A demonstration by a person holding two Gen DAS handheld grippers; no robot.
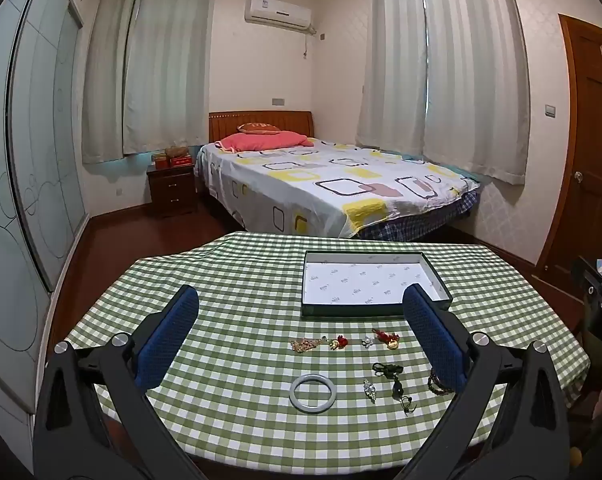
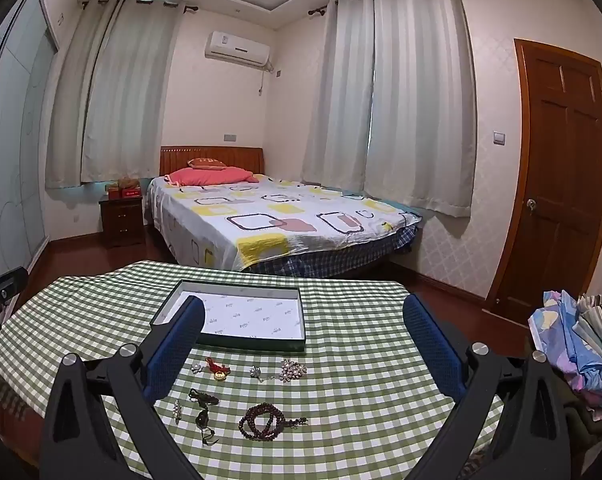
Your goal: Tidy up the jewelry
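1. Green-checked cloth covers the desk (image 1: 229, 280); all jewelry lies loose on it, near side, and none is in the shallow box (image 1: 371, 256) set just beyond.
2. Left tool (image 1: 301, 340): jaws wide, holding nothing, hovering over the pieces. Right tool (image 2: 301, 348): likewise wide and empty.
3. Pale bangle (image 1: 312, 393), near centre: judged rigid, smooth, probably slippery and breakable. Best taken across the rim on one side, closing gently.
4. Dark bead bracelet (image 2: 261, 426), near right: a limp coiled strand; it should sag when lifted, so pinch several loops together.
5. Gold chain (image 1: 301, 345) and red-knot charms (image 1: 385, 338), far row: light and floppy; grip at the bunched mass or knot.
6. Black cord pendant (image 1: 395, 386) and small crystal piece (image 1: 369, 390): tiny, close together; risk of snagging both.
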